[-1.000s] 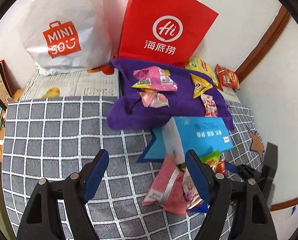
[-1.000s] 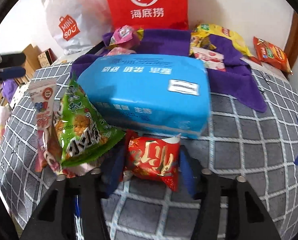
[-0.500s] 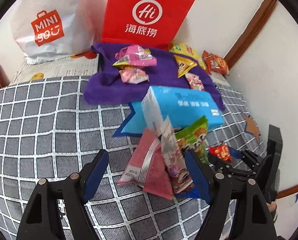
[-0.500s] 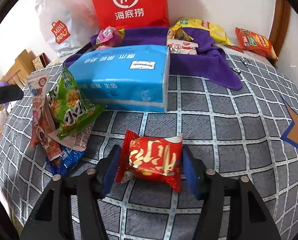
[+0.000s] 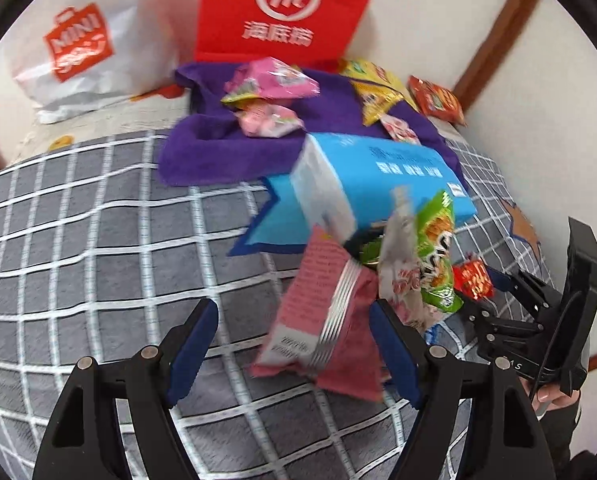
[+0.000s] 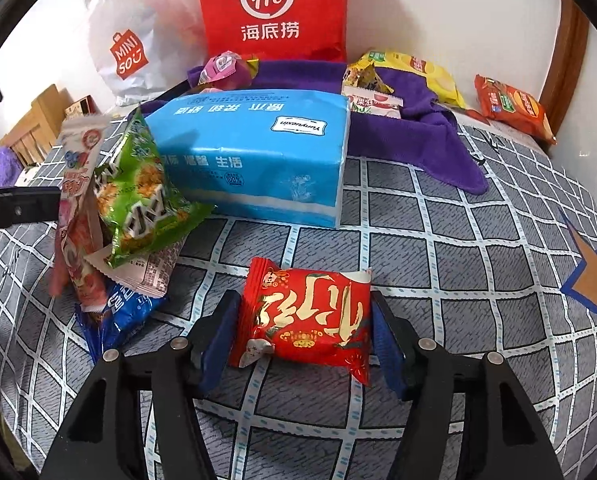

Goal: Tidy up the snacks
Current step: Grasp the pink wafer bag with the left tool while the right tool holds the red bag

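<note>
The right gripper (image 6: 304, 330) stands released around a red packet (image 6: 304, 316). The left gripper (image 5: 294, 344) is released too, a pink packet (image 5: 322, 320) between its jaws. Mid-frame, a blue tissue pack (image 6: 258, 156) blocks the purple towel (image 6: 426, 136).

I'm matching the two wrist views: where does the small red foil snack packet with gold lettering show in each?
Left wrist: small red foil snack packet at right edge, between the right tool's fingers.
Right wrist: same packet bottom centre, on the checked cover.
Shared landmark: blue tissue pack.
</note>
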A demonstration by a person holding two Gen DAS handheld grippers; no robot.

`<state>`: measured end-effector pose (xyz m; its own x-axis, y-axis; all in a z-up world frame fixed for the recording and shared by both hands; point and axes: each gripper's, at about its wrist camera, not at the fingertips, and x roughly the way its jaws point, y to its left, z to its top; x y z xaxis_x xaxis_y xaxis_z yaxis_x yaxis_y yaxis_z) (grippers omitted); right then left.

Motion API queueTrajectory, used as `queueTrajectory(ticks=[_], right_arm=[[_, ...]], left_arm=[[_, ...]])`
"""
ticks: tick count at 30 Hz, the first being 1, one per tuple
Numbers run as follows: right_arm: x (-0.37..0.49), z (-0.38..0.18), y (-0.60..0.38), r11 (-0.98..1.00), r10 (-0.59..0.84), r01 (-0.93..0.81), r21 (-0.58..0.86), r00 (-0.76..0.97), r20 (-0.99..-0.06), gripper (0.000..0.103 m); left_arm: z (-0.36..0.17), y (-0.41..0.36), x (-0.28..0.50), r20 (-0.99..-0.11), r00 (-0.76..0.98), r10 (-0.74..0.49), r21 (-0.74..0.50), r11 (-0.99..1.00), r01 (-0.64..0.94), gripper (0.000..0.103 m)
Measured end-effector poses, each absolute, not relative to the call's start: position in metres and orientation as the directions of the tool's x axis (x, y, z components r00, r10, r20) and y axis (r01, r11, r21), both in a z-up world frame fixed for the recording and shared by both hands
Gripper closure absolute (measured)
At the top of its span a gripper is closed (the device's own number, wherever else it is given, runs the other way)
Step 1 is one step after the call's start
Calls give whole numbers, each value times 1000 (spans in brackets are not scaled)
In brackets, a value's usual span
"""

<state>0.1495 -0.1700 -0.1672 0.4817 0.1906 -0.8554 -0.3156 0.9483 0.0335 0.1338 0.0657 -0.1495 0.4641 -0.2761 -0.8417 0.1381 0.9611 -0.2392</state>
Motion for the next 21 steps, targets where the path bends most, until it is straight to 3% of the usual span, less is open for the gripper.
queueTrajectory(ticks=[6,8,9,13,21], right_arm=[[149,-168,-170,947,192,-321,30,487,-852,40],[149,-168,-170,946,194,-321,31,489,-851,40],[149,-167,-170,946,194,-322,31,488,-851,40],[148,-165,-174,949,191,-312,36,482,-855,48],[133,-152,-188,956,217,-280,82,493,-842,51]], left_arm=[[-167,43,143,-868,418,-269,-204,960,194,27],[-170,43,143,-864,417,-282,-219,957,193,35],[-171,43,144,-864,412,-290,-227,954,195,46],[-166,52,140,-847,423,-321,-263,946,192,57],[-145,70,118,-828,469,-307,-265,952,155,60]])
